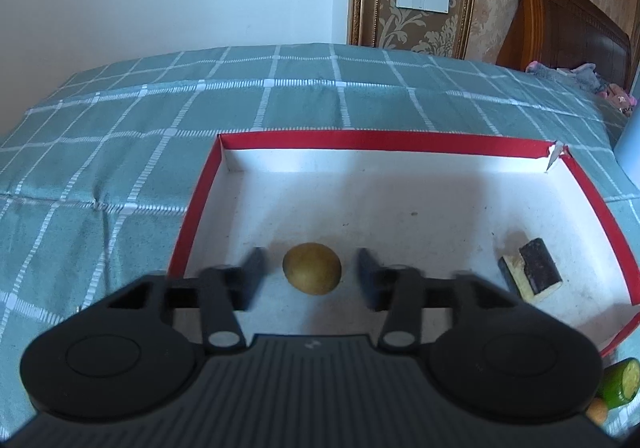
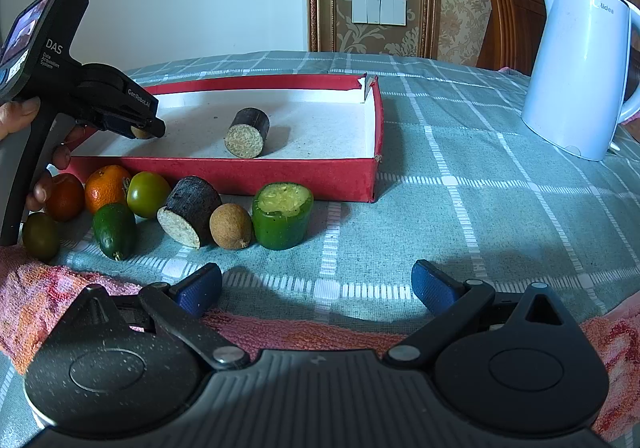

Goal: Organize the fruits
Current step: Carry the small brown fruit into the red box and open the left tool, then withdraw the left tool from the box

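Left gripper (image 1: 310,274), jaws parted, straddles a small round tan fruit (image 1: 312,268) lying free near the shallow red-rimmed white cardboard tray's (image 1: 400,142) left edge; right gripper (image 2: 316,286) gapes empty

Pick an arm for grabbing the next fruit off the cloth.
Right. The right gripper is open, empty and faces the fruit row, the brown fruit nearest. The left gripper is over the tray, straddling a fruit.
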A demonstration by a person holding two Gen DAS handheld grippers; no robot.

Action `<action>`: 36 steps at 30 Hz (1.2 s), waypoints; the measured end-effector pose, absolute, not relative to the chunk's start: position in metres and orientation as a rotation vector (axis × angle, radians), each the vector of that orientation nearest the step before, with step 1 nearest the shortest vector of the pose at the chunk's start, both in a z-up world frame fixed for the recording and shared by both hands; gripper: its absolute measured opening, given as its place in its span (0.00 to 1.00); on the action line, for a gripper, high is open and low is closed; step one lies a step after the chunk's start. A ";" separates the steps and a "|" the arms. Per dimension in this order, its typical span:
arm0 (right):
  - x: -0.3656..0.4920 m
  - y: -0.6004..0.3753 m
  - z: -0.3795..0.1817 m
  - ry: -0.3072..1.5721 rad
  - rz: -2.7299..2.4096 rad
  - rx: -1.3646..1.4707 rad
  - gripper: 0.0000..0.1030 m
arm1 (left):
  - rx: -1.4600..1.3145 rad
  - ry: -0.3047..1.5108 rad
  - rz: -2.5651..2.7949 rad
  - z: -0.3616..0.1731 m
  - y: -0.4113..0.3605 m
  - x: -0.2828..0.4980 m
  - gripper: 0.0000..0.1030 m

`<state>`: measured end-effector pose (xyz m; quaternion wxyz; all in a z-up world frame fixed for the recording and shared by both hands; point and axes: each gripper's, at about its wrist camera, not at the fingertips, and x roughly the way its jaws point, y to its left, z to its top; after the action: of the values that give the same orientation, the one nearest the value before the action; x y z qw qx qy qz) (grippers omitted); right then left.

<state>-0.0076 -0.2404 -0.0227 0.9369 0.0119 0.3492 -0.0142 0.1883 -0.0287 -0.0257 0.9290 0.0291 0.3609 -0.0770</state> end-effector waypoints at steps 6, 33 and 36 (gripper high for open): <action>-0.008 -0.241 -0.023 0.714 -0.029 0.024 0.99 | 0.073 0.689 -0.132 -0.020 -0.027 0.177 0.78; -0.007 -0.240 -0.023 0.714 -0.029 0.023 0.99 | 0.114 0.511 -0.095 -0.033 0.051 -0.004 0.92; -0.007 -0.240 -0.023 0.714 -0.030 0.021 0.99 | 0.116 0.488 -0.123 -0.032 0.052 -0.011 0.94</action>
<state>-0.0068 -0.2403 -0.0233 0.9367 0.0103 0.3497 -0.0145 -0.0115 0.0518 -0.0321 0.9668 0.0574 0.2415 -0.0608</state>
